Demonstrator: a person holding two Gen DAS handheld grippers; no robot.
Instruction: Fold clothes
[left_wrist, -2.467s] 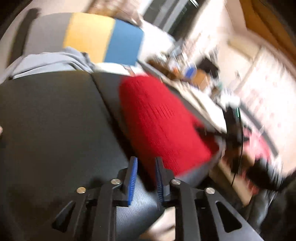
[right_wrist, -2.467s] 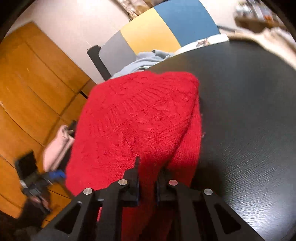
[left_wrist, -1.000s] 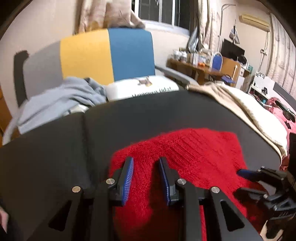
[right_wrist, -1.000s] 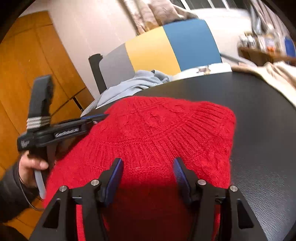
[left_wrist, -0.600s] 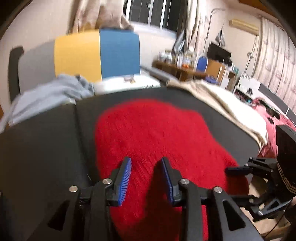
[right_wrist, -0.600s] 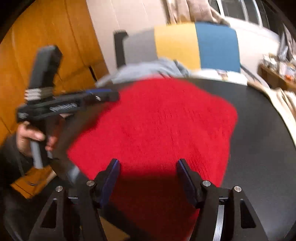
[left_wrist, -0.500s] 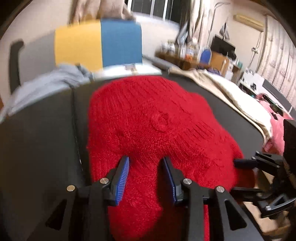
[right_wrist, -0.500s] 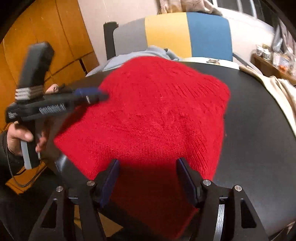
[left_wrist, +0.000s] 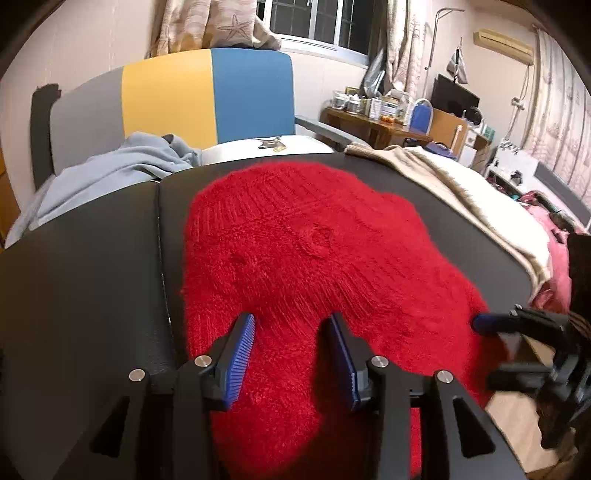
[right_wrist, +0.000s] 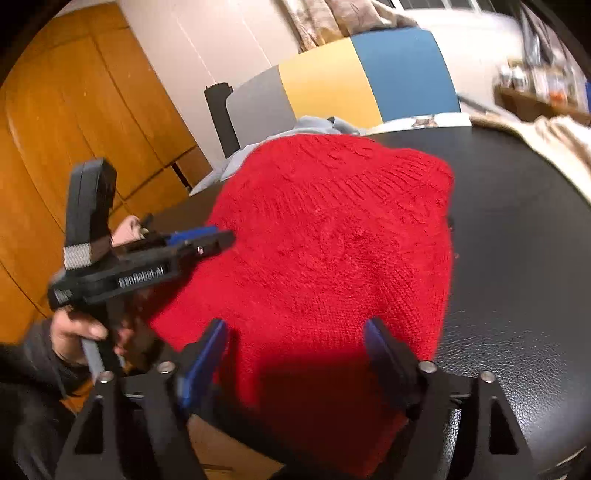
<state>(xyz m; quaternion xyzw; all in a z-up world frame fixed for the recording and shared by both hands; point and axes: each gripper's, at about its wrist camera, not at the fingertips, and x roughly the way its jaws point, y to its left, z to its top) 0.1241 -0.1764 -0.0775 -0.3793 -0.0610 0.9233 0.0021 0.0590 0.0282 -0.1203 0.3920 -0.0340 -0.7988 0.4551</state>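
Two grippers hover over the near edge of a red sweater (left_wrist: 317, 258) spread flat on a black table (left_wrist: 81, 280). Left gripper (left_wrist: 291, 354): jaws part-open, just been opening, gripping nothing. Right gripper (right_wrist: 295, 354): jaws wide, just been opening, sweater beneath, not clamped. A hand (right_wrist: 77, 332) holds the left gripper's handle.

A grey, yellow and blue chair back (left_wrist: 207, 99) stands below a dark window (left_wrist: 317, 22), beside wooden cupboard doors (right_wrist: 74, 122)
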